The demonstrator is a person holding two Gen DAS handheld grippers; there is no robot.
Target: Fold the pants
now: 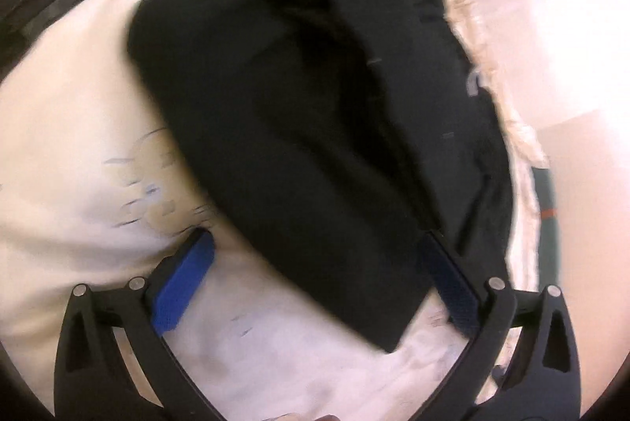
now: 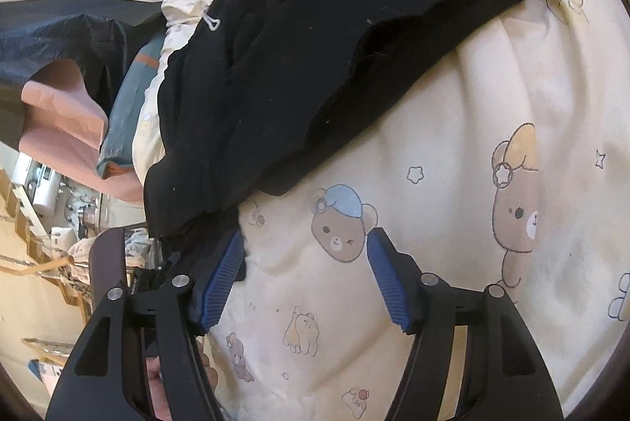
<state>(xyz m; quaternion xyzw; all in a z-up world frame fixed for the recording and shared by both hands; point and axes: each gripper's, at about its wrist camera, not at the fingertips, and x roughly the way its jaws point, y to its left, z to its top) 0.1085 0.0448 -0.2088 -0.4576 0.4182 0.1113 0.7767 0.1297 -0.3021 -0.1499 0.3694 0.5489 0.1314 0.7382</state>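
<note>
Jaws spread wide on left gripper (image 1: pixel 315 275), gripping nothing, black pants (image 1: pixel 307 129) lying betw. pads. Right gripper (image 2: pixel 305 273) also parted, empty, pants hem touching left pad. Pants folded on bear-print bedspread (image 2: pixel 453 204), nr its ruffled edge.

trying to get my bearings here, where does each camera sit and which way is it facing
Left wrist: on the left gripper, angled down at the black pants on the cream bedding; both blue pads show, wide apart.
Right wrist: on the right gripper, angled down at the pants' edge and bear-print bedding; open fingers and a bit of hand show.
Shared: pants and bedding.
</note>
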